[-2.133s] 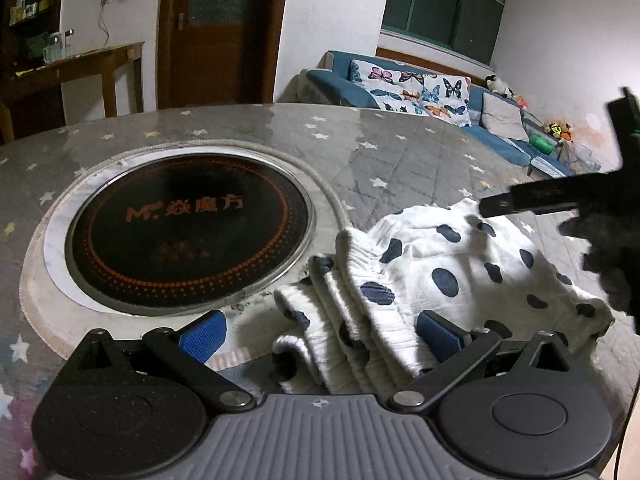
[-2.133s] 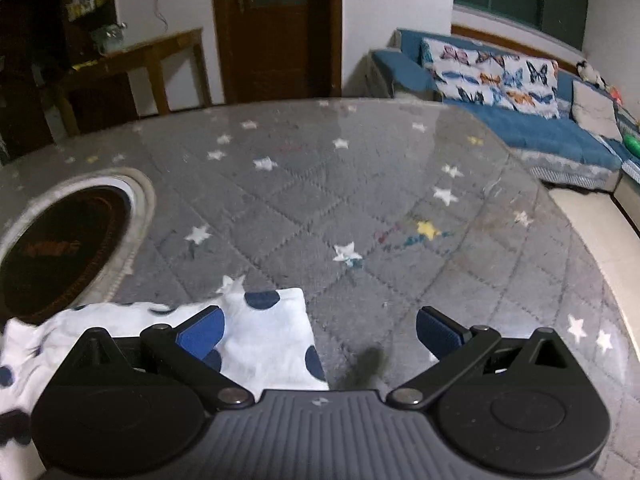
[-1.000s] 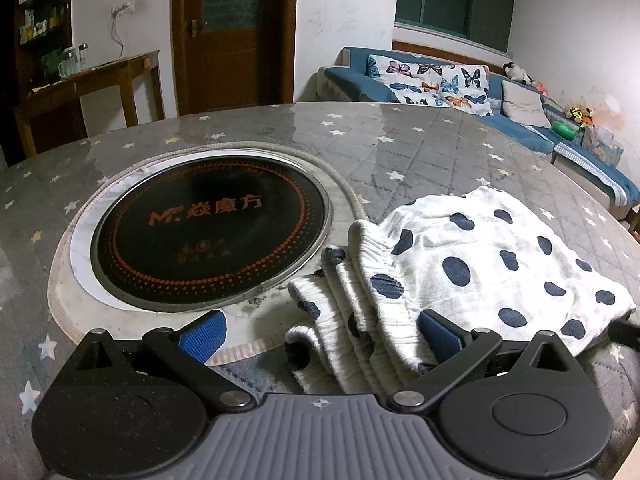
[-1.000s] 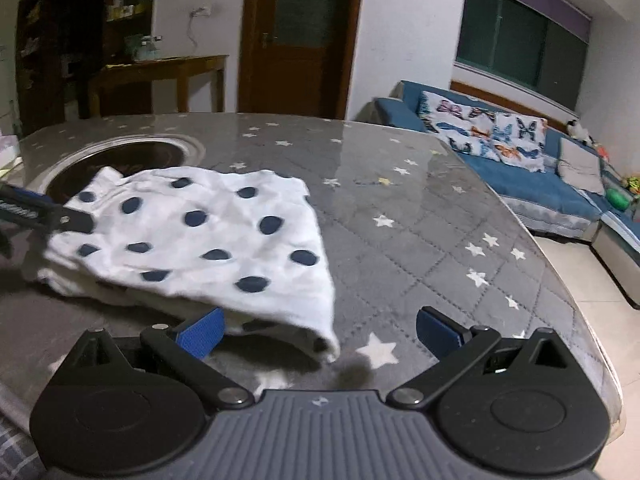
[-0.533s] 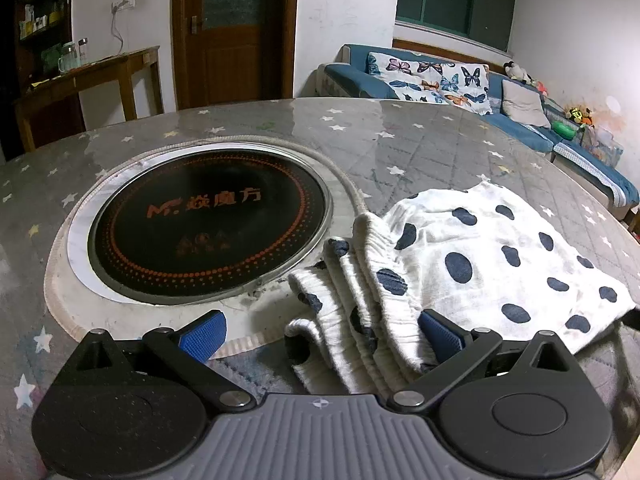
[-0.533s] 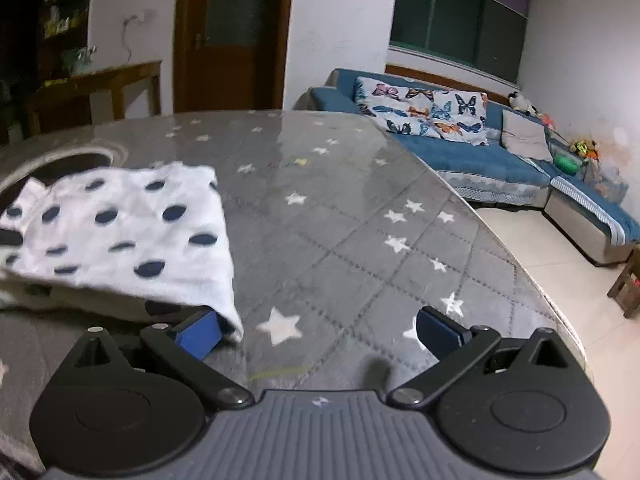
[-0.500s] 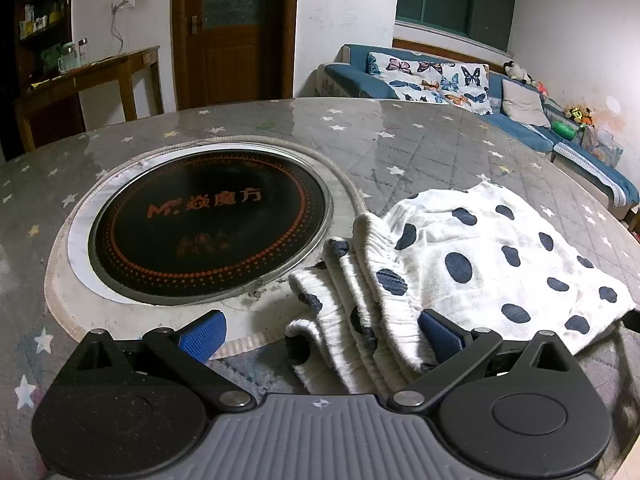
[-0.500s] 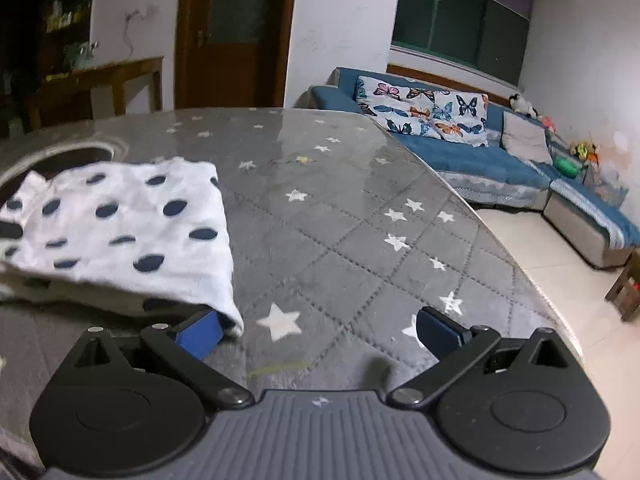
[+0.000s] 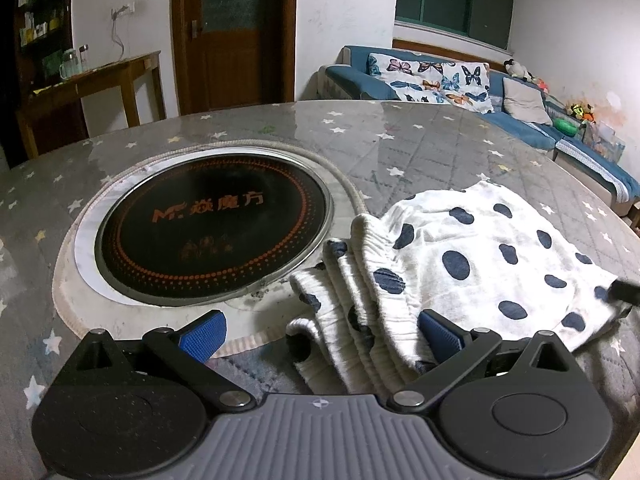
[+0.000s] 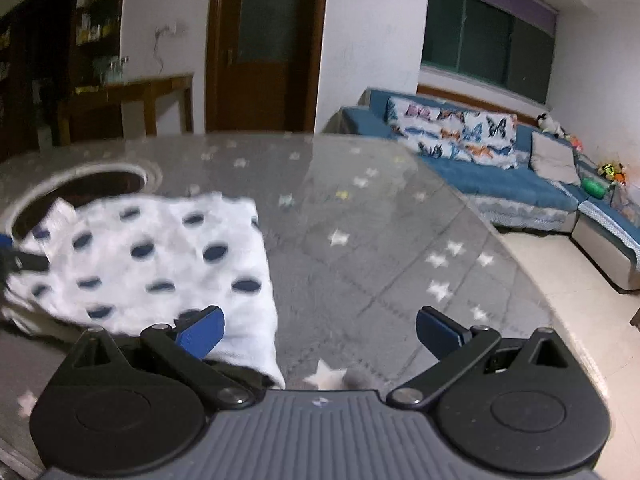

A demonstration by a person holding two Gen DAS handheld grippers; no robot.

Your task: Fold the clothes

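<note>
A white garment with dark blue dots [image 9: 472, 256] lies folded on the grey star-patterned table, its ribbed waistband bunched toward me. My left gripper [image 9: 320, 334] is open, its jaws either side of the waistband end, not closed on it. The garment also shows in the right wrist view [image 10: 160, 256], which is blurred. My right gripper [image 10: 318, 330] is open at the garment's near right corner, its left finger [image 10: 200, 332] over the cloth edge. A dark tip of the right gripper [image 9: 626, 292] shows at the garment's far edge in the left wrist view.
A round black induction hob [image 9: 212, 232] is set into the table left of the garment. The table edge [image 10: 560, 300] curves away at the right, with floor beyond. A blue sofa [image 10: 500, 176], a wooden door and a side table stand behind.
The right gripper has moved in and up over the garment's near corner, so the cloth sits higher and closer in its view. The left gripper and garment have barely moved.
</note>
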